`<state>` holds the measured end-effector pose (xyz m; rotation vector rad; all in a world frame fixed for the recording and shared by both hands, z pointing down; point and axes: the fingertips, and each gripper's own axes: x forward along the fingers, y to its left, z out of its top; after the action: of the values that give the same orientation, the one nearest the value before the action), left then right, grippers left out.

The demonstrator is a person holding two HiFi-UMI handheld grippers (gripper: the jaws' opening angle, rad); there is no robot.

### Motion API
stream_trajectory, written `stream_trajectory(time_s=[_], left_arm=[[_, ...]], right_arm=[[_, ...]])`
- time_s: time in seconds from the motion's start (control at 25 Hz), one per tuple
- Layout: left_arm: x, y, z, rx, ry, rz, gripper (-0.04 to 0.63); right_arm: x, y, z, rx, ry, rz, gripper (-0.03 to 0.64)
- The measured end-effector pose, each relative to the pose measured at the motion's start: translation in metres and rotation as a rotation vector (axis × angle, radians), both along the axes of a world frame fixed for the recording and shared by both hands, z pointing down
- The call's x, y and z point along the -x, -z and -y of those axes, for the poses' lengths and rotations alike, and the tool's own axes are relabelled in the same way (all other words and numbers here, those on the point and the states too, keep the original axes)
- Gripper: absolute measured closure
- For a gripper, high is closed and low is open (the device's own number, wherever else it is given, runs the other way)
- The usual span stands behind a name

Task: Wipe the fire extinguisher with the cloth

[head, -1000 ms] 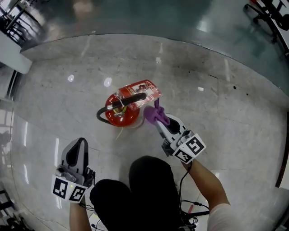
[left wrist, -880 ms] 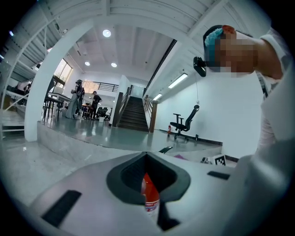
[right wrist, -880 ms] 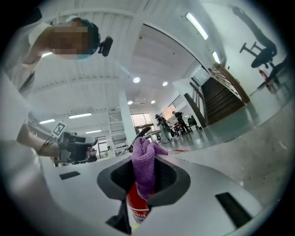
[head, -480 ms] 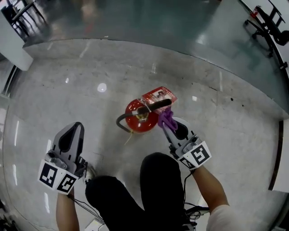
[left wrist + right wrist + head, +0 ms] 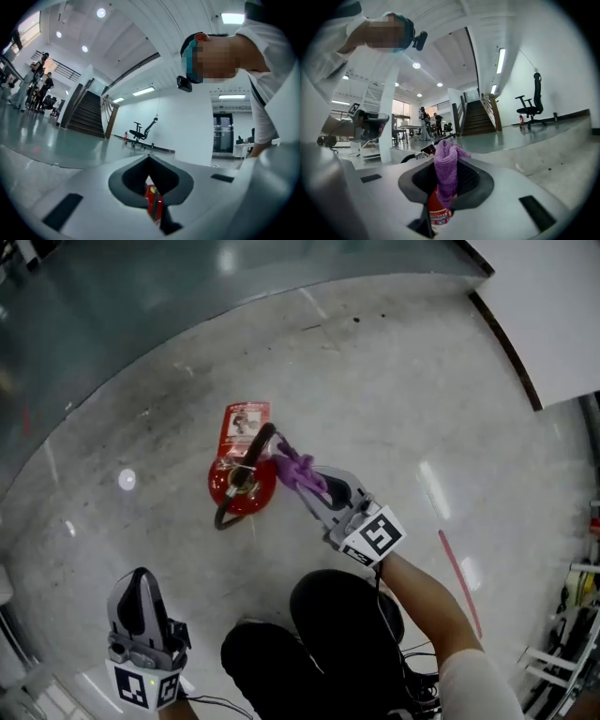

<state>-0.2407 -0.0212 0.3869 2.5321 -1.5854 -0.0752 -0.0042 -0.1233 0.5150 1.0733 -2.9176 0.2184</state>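
Pale speckled stone floor (image 5: 394, 381), with the red cylindrical metal fire extinguisher (image 5: 230, 493) standing upright on it, black hose curling off one side. The left gripper (image 5: 142, 579) hangs well apart from it, down by the person's knee, jaws pressed together on nothing. The right gripper (image 5: 314, 486) is clamped on a bunched purple knit cloth (image 5: 298, 468), which sits right against the extinguisher's top by the black handle.

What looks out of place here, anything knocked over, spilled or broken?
Nothing stands out. The fire extinguisher stands upright on the floor, its hose curled at its side, with no spill or dent in view. The right gripper holds a purple cloth at its handle.
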Motion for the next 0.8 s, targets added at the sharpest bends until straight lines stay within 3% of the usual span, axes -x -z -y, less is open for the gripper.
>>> stream_trajectory(time_s=[0.16,0.32,0.44,0.56,0.8], left_arm=[[-0.024,0.003,-0.009,0.026,-0.06,0.016,0.597],[-0.025,-0.002,-0.015,0.019,-0.047,0.022,0.597],[-0.023,-0.007,-0.019,0.011,-0.031,0.026,0.597],[-0.023,-0.011,-0.023,0.004,-0.019,0.031,0.597],[-0.026,-0.018,-0.032,-0.006,-0.007,0.042,0.597]], right_arm=[[-0.021,-0.092,-0.005,0.157,-0.12,-0.005,0.547],[-0.031,-0.231,-0.002,0.332,-0.199,0.029,0.546],[-0.024,-0.301,-0.01,0.465,-0.232,0.087,0.546],[-0.007,-0.338,-0.014,0.563,-0.259,0.214,0.547],[0.014,-0.334,0.001,0.6,-0.226,0.456,0.548]])
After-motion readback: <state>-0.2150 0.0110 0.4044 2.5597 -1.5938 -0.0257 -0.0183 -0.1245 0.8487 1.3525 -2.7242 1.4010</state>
